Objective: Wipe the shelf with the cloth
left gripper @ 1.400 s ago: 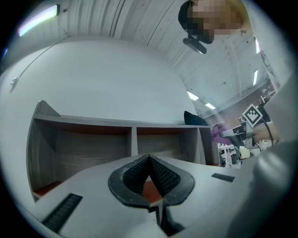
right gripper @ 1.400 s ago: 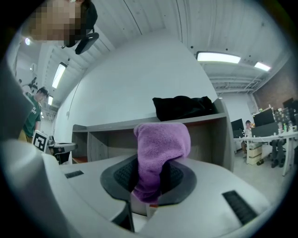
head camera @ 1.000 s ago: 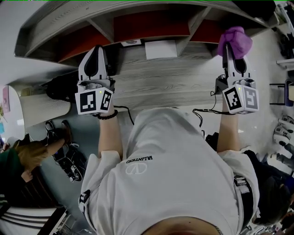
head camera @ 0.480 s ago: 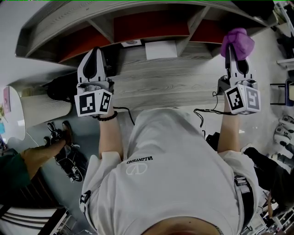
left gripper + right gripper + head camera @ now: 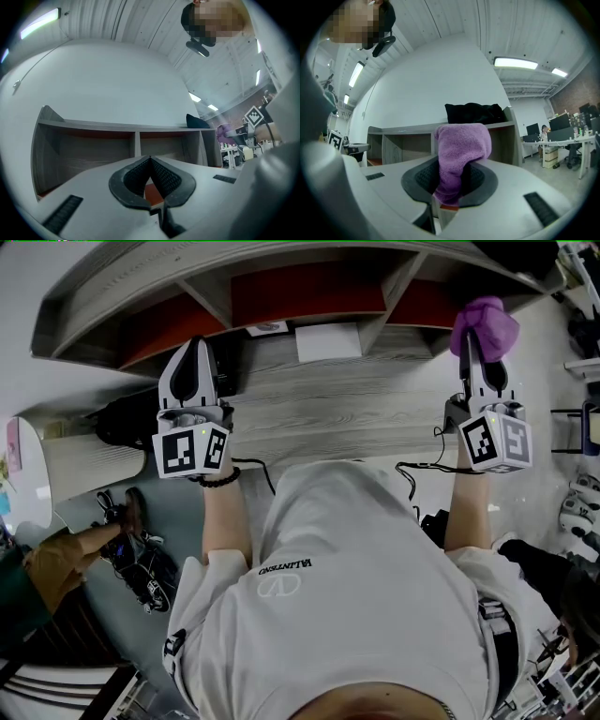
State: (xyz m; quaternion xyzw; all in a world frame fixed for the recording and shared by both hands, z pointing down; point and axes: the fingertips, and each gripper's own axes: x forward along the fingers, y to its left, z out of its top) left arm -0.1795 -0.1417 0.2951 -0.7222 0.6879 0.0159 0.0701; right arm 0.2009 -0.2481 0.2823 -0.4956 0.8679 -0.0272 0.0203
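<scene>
Right tongs [image 5: 451, 183] are clamped on the purple cloth [image 5: 461, 145], which stands up out of the pads in a thick folded wad and droops a little over their tips. Left tongs [image 5: 150, 163] are closed tip to tip with nothing between them, held over the left part of the surface [image 5: 347, 404].

From the head view, the cloth sits at the right end of the shelf [image 5: 309, 266], in front of its rightmost bay and above the surface. From the right gripper view, the shelf looks to lie a little way beyond the cloth. I judge the two are not touching yet, so the wiping has not begun at this end.

To do the step well, I'd lay the cloth's fat end flat on a shelf board rather than poke at it with the tips. I'd hold the squeeze firm so the wad doesn't pull out as it drags, and run long strokes along the board. Dividers split the shelf into bays, so each bay wants its own pass, corners included.

A black bundle [image 5: 474, 113] lies on the top board at the right, and I'd wipe round it. A white card [image 5: 328, 340] lies on the surface by the middle bay, where a low stroke could sweep it off.
</scene>
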